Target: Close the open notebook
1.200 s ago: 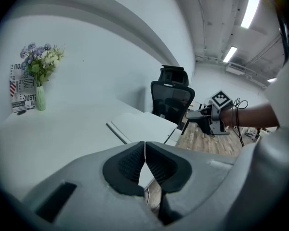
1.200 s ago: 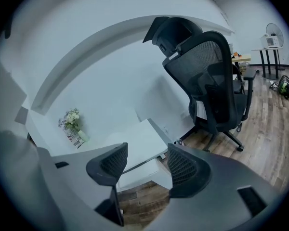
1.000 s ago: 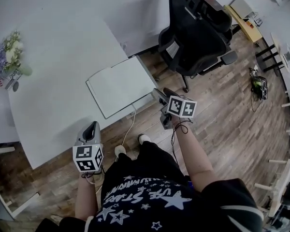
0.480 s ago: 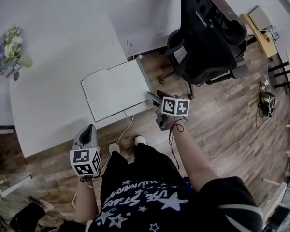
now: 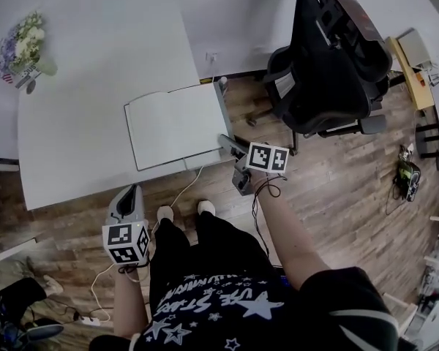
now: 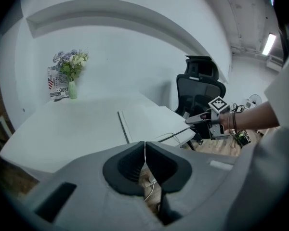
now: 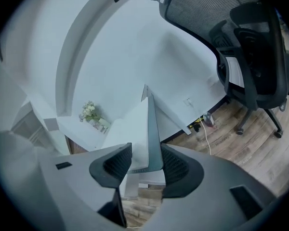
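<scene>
The open notebook (image 5: 177, 126) lies flat with blank white pages near the right front corner of the white table (image 5: 80, 137). My right gripper (image 5: 229, 156) is at the notebook's near right corner. In the right gripper view that corner (image 7: 143, 138) stands edge-on between the jaws, which have just been closing. A gap still shows by the left pad (image 7: 116, 163), so this gripper (image 7: 145, 158) is open. My left gripper (image 5: 129, 196) hangs over the floor in front of the table. Its jaws (image 6: 144, 146) are shut on nothing. It looks across at the notebook (image 6: 149, 121) and the other gripper (image 6: 195, 121).
A black office chair (image 5: 329, 64) stands just right of the table. A vase of flowers (image 5: 25, 46) sits at the table's far left. A white cable (image 5: 186, 189) runs down from the table edge to the wooden floor by the person's feet.
My right gripper has dropped and come in against the notebook's near right corner. The left gripper has drifted a little. The notebook still lies open.
</scene>
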`<state>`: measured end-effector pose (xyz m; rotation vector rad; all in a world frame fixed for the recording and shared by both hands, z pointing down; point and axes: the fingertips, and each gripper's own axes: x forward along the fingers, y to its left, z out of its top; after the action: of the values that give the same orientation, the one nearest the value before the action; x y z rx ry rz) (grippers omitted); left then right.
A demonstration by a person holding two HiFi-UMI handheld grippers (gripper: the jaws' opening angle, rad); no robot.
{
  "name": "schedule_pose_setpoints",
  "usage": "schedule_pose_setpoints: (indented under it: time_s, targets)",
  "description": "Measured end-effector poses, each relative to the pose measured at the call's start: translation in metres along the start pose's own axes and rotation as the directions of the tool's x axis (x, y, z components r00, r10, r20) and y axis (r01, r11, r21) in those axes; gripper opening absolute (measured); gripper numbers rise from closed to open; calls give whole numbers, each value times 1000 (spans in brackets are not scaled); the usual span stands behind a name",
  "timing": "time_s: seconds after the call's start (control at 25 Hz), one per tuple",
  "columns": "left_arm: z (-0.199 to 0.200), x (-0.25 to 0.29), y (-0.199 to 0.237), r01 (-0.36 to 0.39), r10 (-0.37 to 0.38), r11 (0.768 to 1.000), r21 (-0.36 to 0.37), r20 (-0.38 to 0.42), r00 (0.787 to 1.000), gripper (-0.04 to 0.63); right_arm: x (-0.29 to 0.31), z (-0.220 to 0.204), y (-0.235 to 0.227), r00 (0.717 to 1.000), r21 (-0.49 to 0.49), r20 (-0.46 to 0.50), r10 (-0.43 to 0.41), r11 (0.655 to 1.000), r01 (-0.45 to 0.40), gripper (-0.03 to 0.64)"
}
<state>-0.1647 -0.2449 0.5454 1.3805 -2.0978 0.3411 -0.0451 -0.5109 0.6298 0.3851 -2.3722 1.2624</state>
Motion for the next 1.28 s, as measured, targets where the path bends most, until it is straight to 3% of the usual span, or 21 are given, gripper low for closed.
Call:
schedule_pose_setpoints:
  time_s: [0.12,0.24,0.4,0.88,1.28]
  targets:
    - [-4,-7,-2,-29,29,999,-15,3,1000,21,-2,2,2,1000,-12,-7,11,1000,-11,167]
    - [-9,-13,-4,-42,42,999,-26,5,999,21,-7,7,7,1000,-54,5,4,999,-4,86]
    - [-11,-17,-6,-39,39,999,-23,13,999,21,-13,15,20,1000,-96,20,-7,995,9,46]
    - [2,-31,11,55,-56,998,21,65,996,21,-37,26,86,991,-229,122,-48,971,75,29]
    - [0,-53,36,89,-92,996,32,94,991,21,-32,16,173,990,-436,136,-27,896,84,28]
